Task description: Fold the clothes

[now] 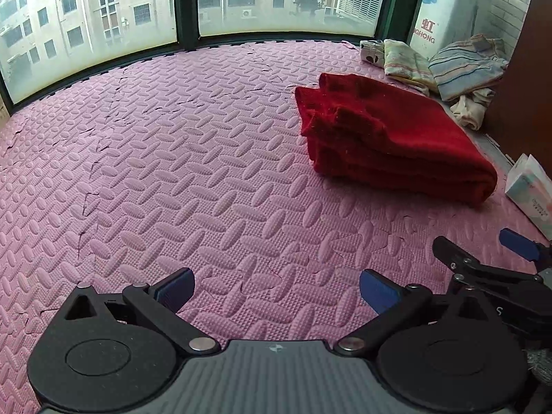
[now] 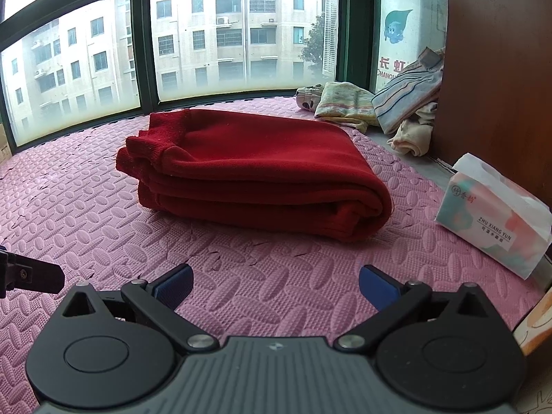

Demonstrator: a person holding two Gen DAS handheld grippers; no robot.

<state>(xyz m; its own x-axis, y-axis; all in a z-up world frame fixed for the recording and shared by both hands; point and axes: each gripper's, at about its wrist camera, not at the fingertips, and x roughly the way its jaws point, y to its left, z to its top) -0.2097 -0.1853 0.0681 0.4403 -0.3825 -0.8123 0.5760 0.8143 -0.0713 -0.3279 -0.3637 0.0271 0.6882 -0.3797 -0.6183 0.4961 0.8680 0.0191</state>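
Observation:
A red garment (image 1: 396,138) lies folded into a thick stack on the pink foam mat (image 1: 172,172). In the right wrist view the same red garment (image 2: 255,169) sits straight ahead, its layered edges facing me. My left gripper (image 1: 276,289) hovers open over bare mat, well short and left of the stack. My right gripper (image 2: 276,286) is open too, empty, a short way in front of the stack. The right gripper's fingers (image 1: 517,241) show at the lower right of the left wrist view.
A pile of striped and pale clothes (image 2: 390,107) lies at the back right by the window. A tissue pack (image 2: 493,214) rests on the mat's right edge beside a brown wooden panel (image 2: 500,69). Green-framed windows (image 2: 241,34) bound the far side of the mat (image 2: 103,234).

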